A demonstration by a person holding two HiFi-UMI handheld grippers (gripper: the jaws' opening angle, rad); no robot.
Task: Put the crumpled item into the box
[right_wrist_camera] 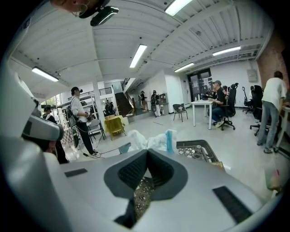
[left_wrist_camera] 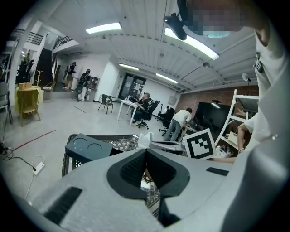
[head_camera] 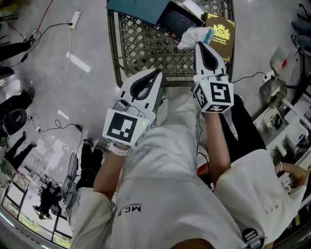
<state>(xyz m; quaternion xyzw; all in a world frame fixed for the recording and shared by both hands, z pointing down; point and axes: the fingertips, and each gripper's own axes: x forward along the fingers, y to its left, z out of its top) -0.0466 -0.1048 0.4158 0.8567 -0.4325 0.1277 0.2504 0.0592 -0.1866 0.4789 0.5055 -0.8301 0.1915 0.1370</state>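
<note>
A crumpled white wrapper [head_camera: 193, 35] with a blue strip sticks out past the tips of my right gripper [head_camera: 199, 44], which is shut on it above the right side of a metal mesh table [head_camera: 141, 46]. In the right gripper view the wrapper [right_wrist_camera: 152, 139] shows just beyond the closed jaws of my right gripper [right_wrist_camera: 147, 152]. A brown and gold box [head_camera: 222, 30] lies right beside the wrapper. A teal box [head_camera: 138, 7] rests at the table's far edge. My left gripper [head_camera: 158, 72] is shut and empty over the table's near edge. From the left gripper view, the teal box [left_wrist_camera: 88, 147] sits ahead to the left.
A black flat item [head_camera: 177, 19] lies between the teal box and the gold box. Cables [head_camera: 58, 44] and a power strip [head_camera: 74, 18] lie on the floor to the left. A second person [head_camera: 272, 194] and shelving stand to my right.
</note>
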